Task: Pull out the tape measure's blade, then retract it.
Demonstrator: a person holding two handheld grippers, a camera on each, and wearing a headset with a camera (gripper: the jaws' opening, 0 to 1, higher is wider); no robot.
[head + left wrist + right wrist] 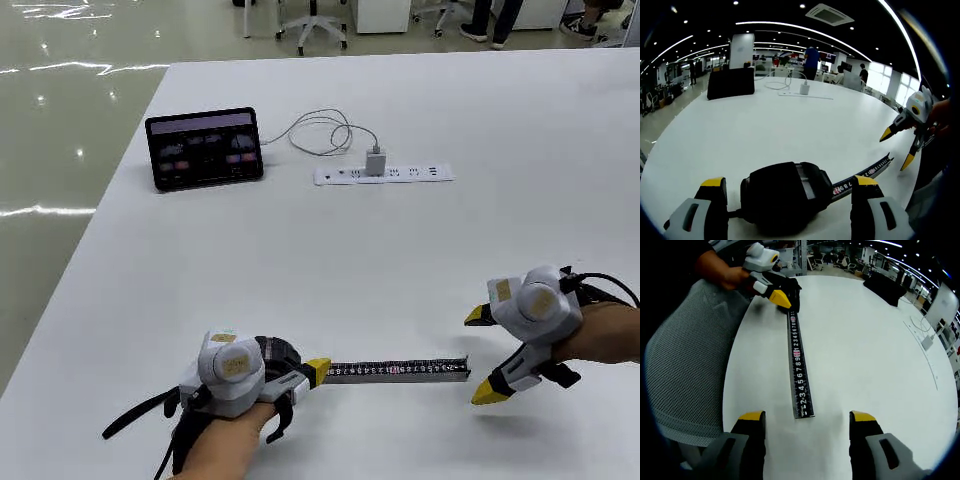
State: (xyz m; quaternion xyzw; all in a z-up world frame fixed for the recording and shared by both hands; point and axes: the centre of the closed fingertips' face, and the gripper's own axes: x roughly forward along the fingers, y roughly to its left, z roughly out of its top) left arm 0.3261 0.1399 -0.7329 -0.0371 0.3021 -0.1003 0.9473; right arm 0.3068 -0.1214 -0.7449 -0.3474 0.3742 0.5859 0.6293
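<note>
A black tape measure case [278, 358] lies on the white table at the lower left, and my left gripper [306, 371] is shut on it. In the left gripper view the case [785, 196] sits between the yellow-tipped fingers [714, 183]. Its black blade [400, 369] stretches rightward flat on the table. The blade's free end [803, 411] lies just ahead of my right gripper [807, 416], which stands open and touches nothing. In the head view the right gripper [483, 355] hovers just right of the blade's end.
A black tablet [205, 148] stands at the back left of the table. A white power strip [385, 173] with a charger and looped cable [322, 130] lies behind the middle. The table's left edge [95, 235] runs nearby. People stand in the room beyond.
</note>
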